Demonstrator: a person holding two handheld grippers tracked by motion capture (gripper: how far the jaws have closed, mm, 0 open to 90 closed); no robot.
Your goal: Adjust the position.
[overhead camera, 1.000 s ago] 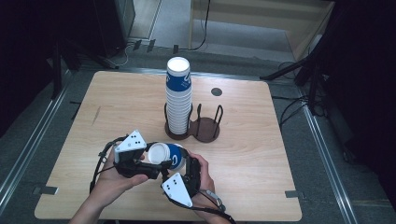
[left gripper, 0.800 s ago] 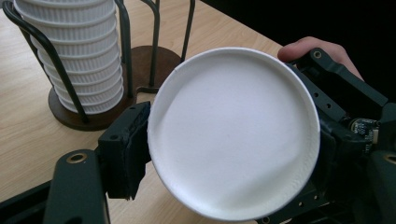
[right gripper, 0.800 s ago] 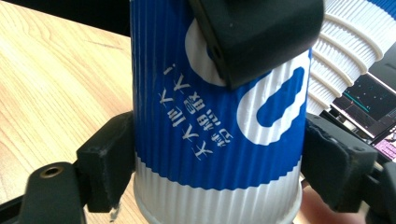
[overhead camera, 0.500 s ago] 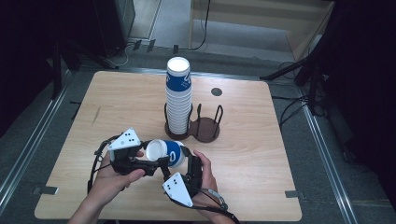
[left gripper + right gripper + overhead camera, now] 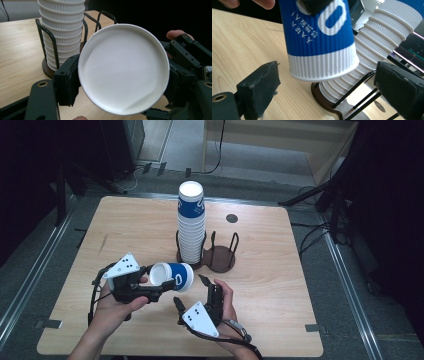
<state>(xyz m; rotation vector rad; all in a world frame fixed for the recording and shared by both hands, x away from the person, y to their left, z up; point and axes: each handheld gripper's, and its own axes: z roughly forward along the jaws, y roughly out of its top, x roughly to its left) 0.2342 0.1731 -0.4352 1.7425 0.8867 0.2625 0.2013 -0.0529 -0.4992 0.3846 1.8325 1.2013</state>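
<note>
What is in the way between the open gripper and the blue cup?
Nothing visible. The right hand-held gripper stands open just beside the blue cup, which the left hand-held gripper holds on its side above the table. Only bare air lies between them.

Lab — floor cables [image 5: 215, 150], dark rig stands [image 5: 60, 185].

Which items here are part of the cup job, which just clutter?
In play: blue cup held in left gripper; right gripper, fingers open; cup stack; wire holder.
Lying about: floor cables; dark disc on table.
</note>
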